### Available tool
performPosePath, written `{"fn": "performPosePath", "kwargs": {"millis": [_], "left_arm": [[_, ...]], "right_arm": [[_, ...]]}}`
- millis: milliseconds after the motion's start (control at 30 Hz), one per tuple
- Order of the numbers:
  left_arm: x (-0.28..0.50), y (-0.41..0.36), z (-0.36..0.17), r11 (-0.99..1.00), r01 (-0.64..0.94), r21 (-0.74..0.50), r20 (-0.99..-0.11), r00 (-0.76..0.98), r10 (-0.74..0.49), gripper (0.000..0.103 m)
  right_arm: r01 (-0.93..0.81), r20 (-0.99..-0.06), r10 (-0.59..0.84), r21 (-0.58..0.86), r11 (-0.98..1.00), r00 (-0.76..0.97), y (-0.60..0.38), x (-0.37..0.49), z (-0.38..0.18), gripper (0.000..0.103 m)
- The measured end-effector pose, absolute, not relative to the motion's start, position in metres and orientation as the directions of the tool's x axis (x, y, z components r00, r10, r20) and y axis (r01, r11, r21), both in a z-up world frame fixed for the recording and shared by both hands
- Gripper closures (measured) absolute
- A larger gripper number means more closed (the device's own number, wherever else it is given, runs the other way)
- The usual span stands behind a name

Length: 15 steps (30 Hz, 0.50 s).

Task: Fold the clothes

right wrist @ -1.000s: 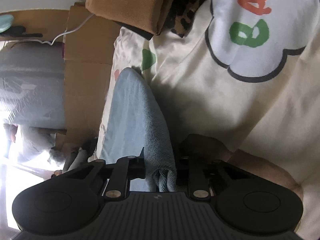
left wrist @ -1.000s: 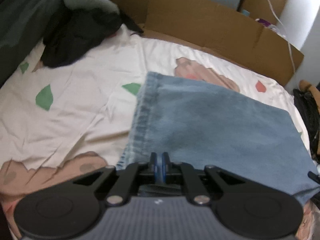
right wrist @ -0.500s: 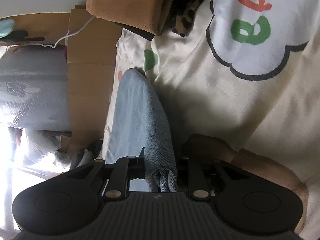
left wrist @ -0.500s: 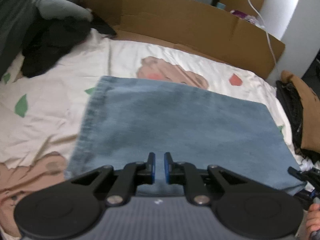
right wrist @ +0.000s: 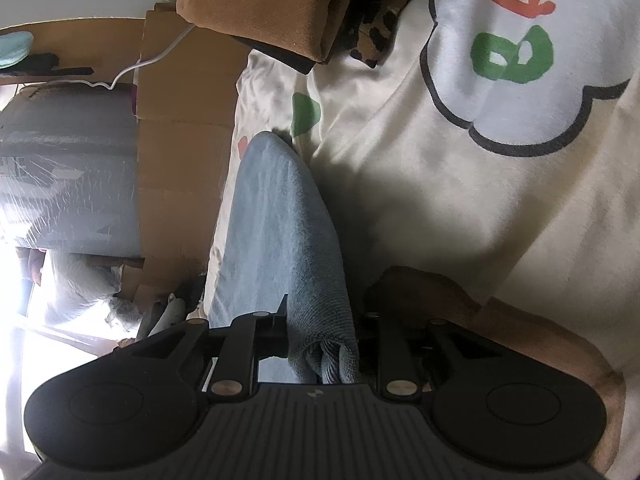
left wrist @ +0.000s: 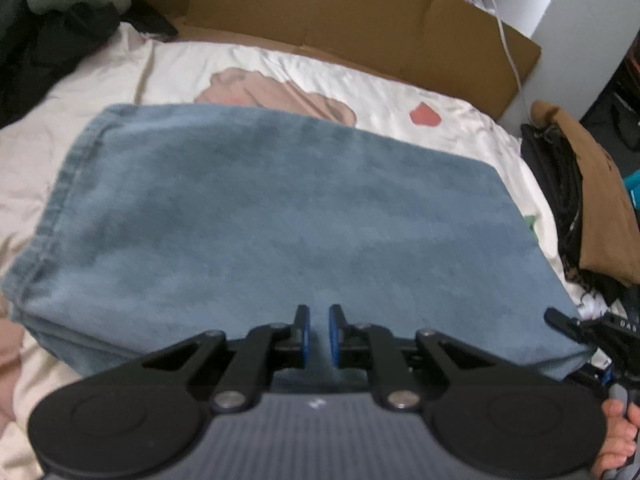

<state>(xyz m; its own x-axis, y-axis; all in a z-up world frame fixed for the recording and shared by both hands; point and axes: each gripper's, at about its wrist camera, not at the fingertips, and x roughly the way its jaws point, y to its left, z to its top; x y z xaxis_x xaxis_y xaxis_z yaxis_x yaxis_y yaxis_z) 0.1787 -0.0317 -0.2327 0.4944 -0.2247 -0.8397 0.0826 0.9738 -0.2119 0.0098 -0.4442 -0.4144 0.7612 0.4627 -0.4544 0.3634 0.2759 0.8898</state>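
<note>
Left gripper (left wrist: 319, 336) sits low centre of its view, blue-padded jaws slightly parted after just opening, nothing between them. Right gripper (right wrist: 322, 344), bottom centre, is clamped on bunched blue denim fabric (right wrist: 280, 232). Bare fingers (left wrist: 618, 438) show lower right.

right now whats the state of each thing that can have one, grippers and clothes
left gripper: jaws slightly apart, just opened, nothing between them
right gripper: shut on jeans edge
jeans: folded, flat on bedsheet
brown garment: folded, at bed edge
</note>
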Motion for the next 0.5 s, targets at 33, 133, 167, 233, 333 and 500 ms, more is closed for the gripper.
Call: {"fn": "performPosePath", "kwargs": {"millis": [33, 133, 167, 233, 333, 500], "left_arm": [[0.178, -0.034, -0.236, 0.975, 0.087, -0.205, -0.843, 0.49, -0.221, 0.092], [0.174, -0.038, -0.246, 0.977, 0.101, -0.187, -0.85, 0.483, -0.212, 0.092], [0.173, -0.039, -0.247, 0.977, 0.106, -0.184, -0.85, 0.483, -0.212, 0.092], [0.17, -0.042, -0.249, 0.978, 0.117, -0.174, -0.849, 0.484, -0.21, 0.092], [0.166, -0.045, -0.251, 0.978, 0.14, -0.153, -0.853, 0.481, -0.202, 0.092], [0.166, -0.045, -0.247, 0.98, 0.136, -0.143, -0.867, 0.461, -0.19, 0.093]], "right_arm": [[0.365, -0.455, 0.464, 0.89, 0.275, 0.76, -0.444, 0.01, -0.415, 0.081], [0.375, -0.458, 0.469, 0.889, 0.265, 0.755, -0.445, 0.011, -0.417, 0.081], [0.377, -0.459, 0.472, 0.888, 0.263, 0.753, -0.445, 0.011, -0.417, 0.081], [0.379, -0.463, 0.475, 0.886, 0.265, 0.749, -0.445, 0.011, -0.417, 0.081], [0.386, -0.469, 0.479, 0.883, 0.266, 0.743, -0.445, 0.011, -0.418, 0.08], [0.383, -0.47, 0.483, 0.882, 0.273, 0.738, -0.443, 0.011, -0.419, 0.08]]}}
